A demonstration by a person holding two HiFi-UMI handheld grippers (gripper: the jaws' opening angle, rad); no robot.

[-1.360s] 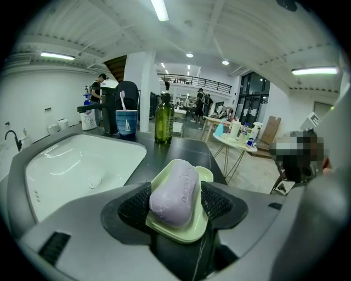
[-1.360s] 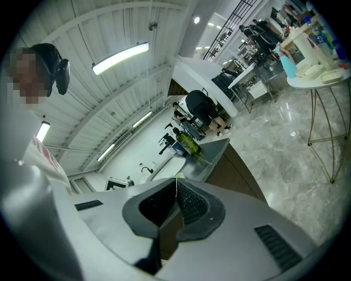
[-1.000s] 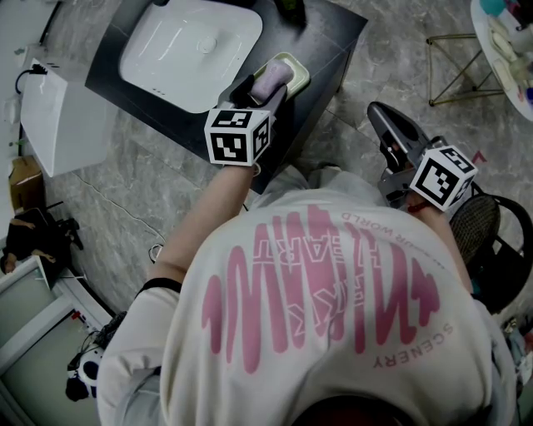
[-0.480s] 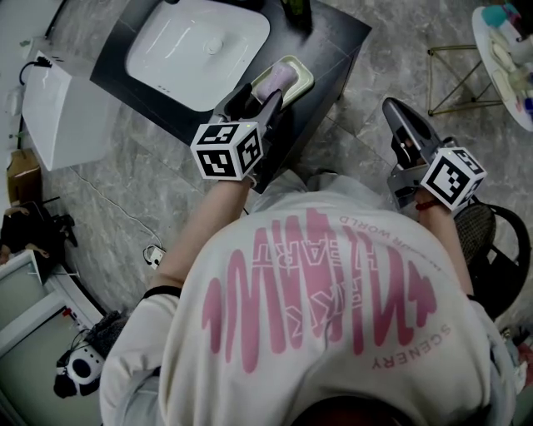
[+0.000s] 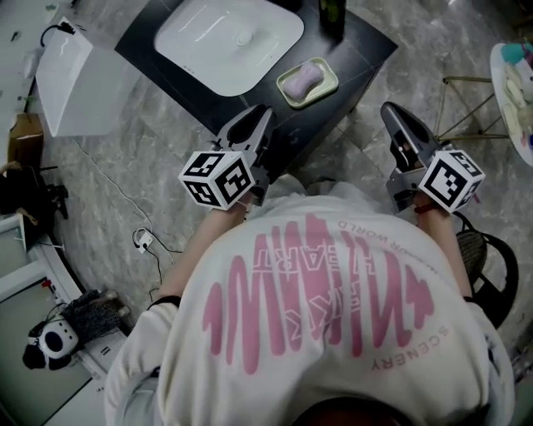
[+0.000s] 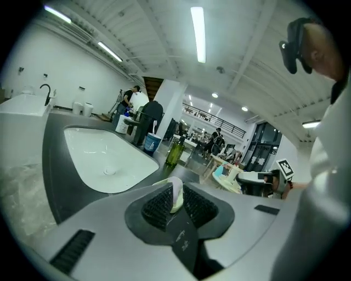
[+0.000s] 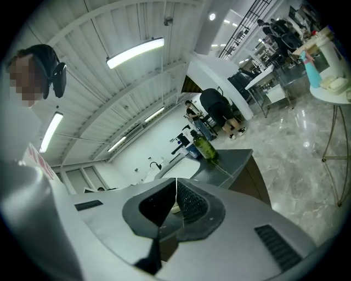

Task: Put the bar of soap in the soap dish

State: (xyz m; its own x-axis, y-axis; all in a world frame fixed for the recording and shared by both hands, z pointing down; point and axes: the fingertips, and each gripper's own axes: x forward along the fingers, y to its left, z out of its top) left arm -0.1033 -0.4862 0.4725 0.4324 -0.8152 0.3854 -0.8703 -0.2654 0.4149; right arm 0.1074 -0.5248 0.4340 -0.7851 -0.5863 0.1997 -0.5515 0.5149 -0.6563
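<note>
The pink bar of soap lies in the pale green soap dish on the dark counter, right of the basin. My left gripper hangs short of the counter's near edge, apart from the dish. Its jaws are closing with nothing between them. In the left gripper view the soap and dish show beyond the narrow gap of the left gripper. My right gripper is held over the floor at the right, shut and empty. Its pads meet in the right gripper view.
A white basin is sunk in the dark counter, with a green bottle at the back. A white box stands to the left, a gold-legged round table to the right, a black chair behind my right hand.
My left gripper has drawn back from the dish toward the person, leaving the soap in the dish, and its jaws have narrowed. The right gripper has risen a little.
</note>
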